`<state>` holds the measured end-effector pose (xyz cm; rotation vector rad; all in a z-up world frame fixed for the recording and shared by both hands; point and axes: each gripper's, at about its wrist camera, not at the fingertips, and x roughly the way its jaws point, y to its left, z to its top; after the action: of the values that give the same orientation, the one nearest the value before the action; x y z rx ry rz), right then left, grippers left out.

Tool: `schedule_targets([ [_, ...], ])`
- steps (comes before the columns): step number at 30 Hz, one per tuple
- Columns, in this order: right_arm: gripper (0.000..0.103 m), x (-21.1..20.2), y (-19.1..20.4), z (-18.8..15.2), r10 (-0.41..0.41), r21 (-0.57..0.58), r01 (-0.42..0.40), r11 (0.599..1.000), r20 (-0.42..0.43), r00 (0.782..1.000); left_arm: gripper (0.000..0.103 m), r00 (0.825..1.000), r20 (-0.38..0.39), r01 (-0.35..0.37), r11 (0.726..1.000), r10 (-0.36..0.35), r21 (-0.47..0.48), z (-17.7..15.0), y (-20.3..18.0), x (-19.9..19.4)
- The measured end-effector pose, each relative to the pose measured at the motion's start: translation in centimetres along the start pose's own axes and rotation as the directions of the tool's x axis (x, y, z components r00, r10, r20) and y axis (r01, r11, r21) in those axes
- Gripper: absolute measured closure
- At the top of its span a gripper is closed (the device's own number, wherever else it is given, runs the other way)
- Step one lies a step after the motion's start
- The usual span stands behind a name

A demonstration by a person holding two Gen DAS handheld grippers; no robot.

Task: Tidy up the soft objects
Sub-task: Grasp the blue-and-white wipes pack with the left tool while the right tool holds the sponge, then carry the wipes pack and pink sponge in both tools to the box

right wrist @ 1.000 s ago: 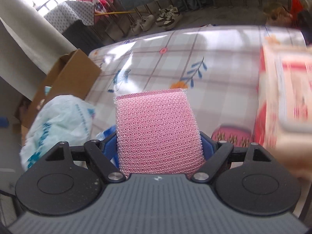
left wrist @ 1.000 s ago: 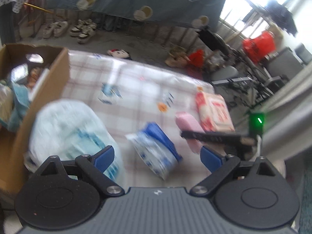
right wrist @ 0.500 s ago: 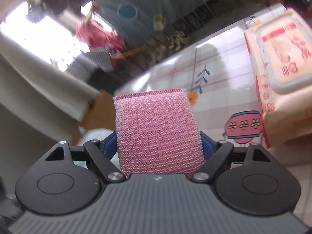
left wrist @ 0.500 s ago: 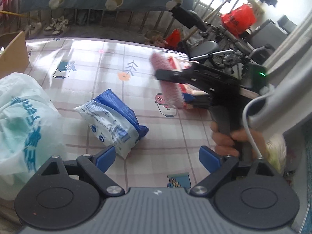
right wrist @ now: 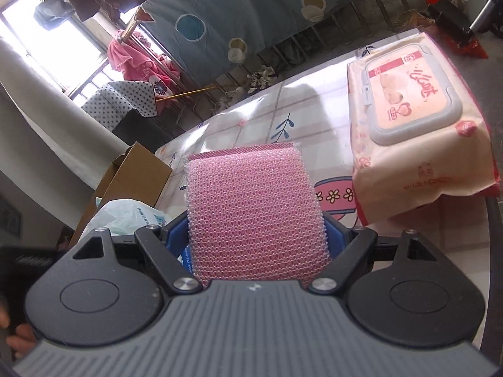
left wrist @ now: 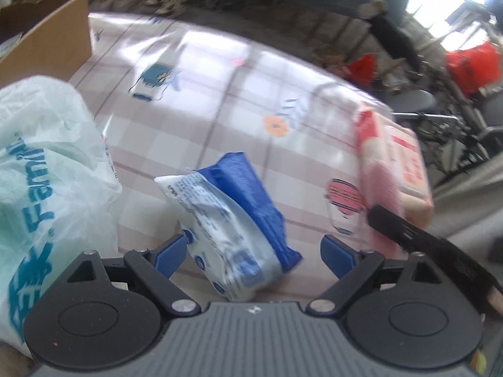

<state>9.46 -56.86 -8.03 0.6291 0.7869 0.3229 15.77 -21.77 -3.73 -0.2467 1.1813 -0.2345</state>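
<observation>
left wrist view: nearest, the left tongs point(left wrist: 251, 251) are spread wide with nothing gripped; the blue and white soft pack point(left wrist: 232, 229) lies between the blue pads point(left wrist: 171, 251) on the bench point(left wrist: 201, 72), and through the blur it seems untouched. it is judged light, limp and slippery-wrapped, best pinched across its plump middle. a crinkled plastic bag point(left wrist: 47, 169) crowds the left side, leaving little room there; open bench is seen beyond, with the cardboard box point(left wrist: 53, 37) at the far left edge. in the right wrist view, the right tongs point(right wrist: 256, 235) are closed on the pink mesh sponge point(right wrist: 254, 210), which is light and springy. the wet wipes pack point(right wrist: 415, 132) sits near the bench's right edge, squashy, best taken at its sides.
</observation>
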Motion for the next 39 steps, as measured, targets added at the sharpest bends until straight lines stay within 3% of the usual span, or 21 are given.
schedule_targets([
  [7, 0.02, -0.2, 0.2, -0.1, 0.013, -0.003, -0.013, 1.0, -0.005, 1.0, 0.006, 0.997, -0.071, -0.015, 0.993, 0.006, -0.117, 1.4, 0.5, 3.3],
  [11, 0.02, 0.3, 0.2, -0.2, 0.003, -0.013, -0.004, 1.0, -0.021, 1.0, 0.007, 0.995, -0.058, -0.082, 0.994, 0.078, -0.074, 1.7, -0.2, 4.9],
  [18, 0.02, 0.5, -0.6, -0.2, 0.007, 0.03, -0.007, 1.0, -0.02, 1.0, 0.027, 0.995, -0.016, -0.1, 0.995, 0.101, 0.024, 1.3, -1.0, 5.1],
  [23, 0.019, 0.7, -0.4, -0.5, 0.001, 0.033, 0.0, 0.999, -0.028, 1.0, 0.025, 0.995, -0.058, -0.073, 0.994, 0.077, 0.077, 0.7, -1.3, 5.0],
  [30, 0.019, 1.3, -0.5, -0.7, -0.014, 0.025, 0.016, 1.0, -0.049, 0.999, 0.011, 0.988, -0.107, -0.101, 0.991, 0.11, 0.086, 0.6, -1.6, 6.6],
  [39, 0.021, 2.1, 0.0, -0.9, -0.027, 0.002, 0.027, 1.0, -0.064, 0.998, 0.025, 0.994, -0.028, -0.1, 0.984, 0.105, 0.148, -1.0, -1.8, 5.3],
])
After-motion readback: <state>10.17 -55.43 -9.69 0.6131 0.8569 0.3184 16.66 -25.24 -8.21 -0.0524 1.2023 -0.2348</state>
